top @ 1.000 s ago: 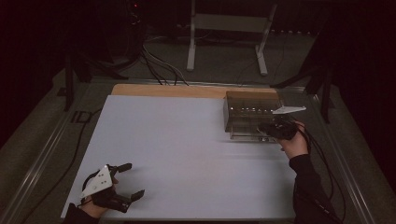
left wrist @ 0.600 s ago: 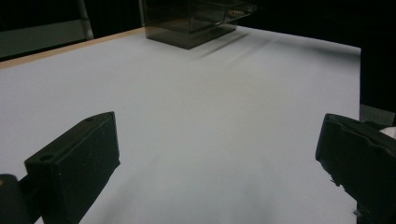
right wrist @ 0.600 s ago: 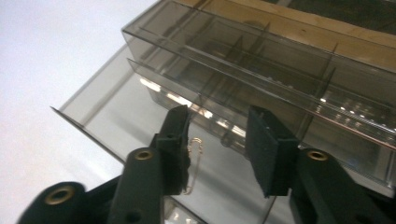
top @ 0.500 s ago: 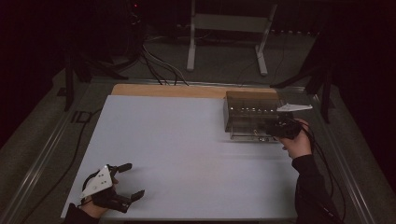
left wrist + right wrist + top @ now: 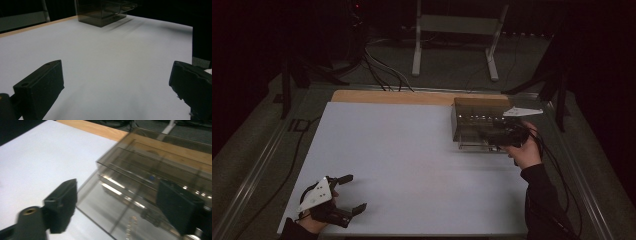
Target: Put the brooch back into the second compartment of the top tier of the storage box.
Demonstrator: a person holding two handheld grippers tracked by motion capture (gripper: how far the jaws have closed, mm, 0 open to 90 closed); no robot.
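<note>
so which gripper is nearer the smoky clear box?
Right. The right gripper hangs at the front of the smoky clear box, jaws open with nothing between them, having just been opening. The left gripper is open at the sheet's near left corner, far across.

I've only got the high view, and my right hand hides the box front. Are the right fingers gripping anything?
Observer: No. The right gripper has just been opening. Its fingers stand apart in front of the smoky box and press on nothing.
Operator: Is a drawer out?
Observer: Yes. The right gripper view shows a clear bottom drawer jutting out between the fingers.
</note>
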